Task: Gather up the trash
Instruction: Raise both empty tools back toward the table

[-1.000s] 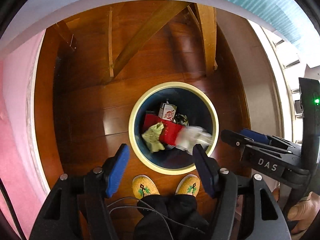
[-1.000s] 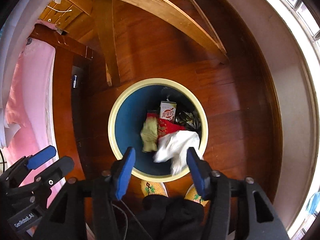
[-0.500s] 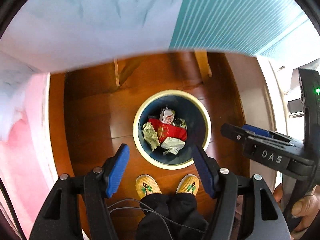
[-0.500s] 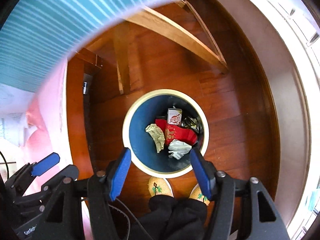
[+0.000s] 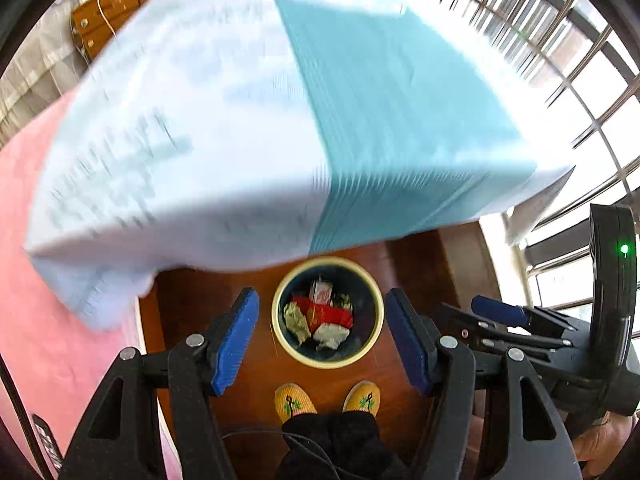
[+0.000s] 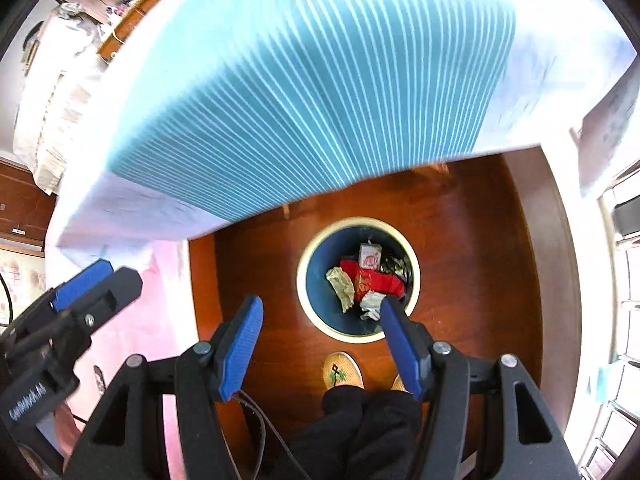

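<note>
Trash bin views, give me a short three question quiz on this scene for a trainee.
1. True or false: the left hand-held gripper holds a piece of trash.
2. What stands on the floor just below the bin in the left wrist view?
A. a broom
B. the person's slippers
C. a box
3. Fill in: the widest item in the bin is a ____ wrapper.

Key:
1. False: its jaws are open with nothing between them, like the right hand-held gripper.
2. B
3. red
</note>
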`<state>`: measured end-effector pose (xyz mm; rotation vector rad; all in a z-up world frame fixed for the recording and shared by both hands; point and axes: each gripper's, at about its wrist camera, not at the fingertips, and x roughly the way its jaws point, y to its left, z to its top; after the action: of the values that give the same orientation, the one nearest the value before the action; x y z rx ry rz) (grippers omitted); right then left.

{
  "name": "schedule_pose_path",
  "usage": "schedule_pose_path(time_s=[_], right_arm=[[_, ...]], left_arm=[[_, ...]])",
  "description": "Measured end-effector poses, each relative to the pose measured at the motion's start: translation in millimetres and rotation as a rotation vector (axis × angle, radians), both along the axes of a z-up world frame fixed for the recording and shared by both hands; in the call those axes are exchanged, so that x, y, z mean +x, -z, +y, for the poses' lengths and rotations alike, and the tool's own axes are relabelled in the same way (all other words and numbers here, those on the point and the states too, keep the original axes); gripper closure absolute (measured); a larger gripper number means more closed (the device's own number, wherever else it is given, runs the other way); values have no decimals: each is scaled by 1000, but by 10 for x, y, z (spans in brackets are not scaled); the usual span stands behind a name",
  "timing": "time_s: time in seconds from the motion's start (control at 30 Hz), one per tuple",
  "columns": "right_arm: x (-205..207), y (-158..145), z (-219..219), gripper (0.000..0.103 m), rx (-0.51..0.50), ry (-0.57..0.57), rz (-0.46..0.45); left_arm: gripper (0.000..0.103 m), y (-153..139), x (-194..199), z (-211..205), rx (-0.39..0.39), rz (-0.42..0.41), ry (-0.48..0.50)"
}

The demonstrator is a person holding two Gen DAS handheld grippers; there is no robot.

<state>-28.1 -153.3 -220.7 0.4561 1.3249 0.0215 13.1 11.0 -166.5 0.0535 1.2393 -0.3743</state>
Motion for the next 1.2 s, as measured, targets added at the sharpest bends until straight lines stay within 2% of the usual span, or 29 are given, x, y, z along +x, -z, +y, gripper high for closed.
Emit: schedule_pose_path(time_s=[0.2,0.37,0.73,0.93,1.07,1.2], right_arm=[[-4,-743,59,41,-11,-14,-81],[26,-1250,121,41,-35,-42,-161],[68,-2099,152,41,-76,-20,-321],[120,-2427,97,41,-118,2,-396],[177,-2611,39,41,-147,5,-448],[310,-2725,-77,42,-170,-1,-477]], left_arm=[[39,-737,98,124,-32,-96,4],[39,-1193,186,198,-47,-157,14],[38,-1933,281,219,-79,-270,73],[38,-2218,334,162,-92,-315,101],[38,-2404,448,66,-67,-370,130],[38,-2510,708,-49,-58,-359,101]])
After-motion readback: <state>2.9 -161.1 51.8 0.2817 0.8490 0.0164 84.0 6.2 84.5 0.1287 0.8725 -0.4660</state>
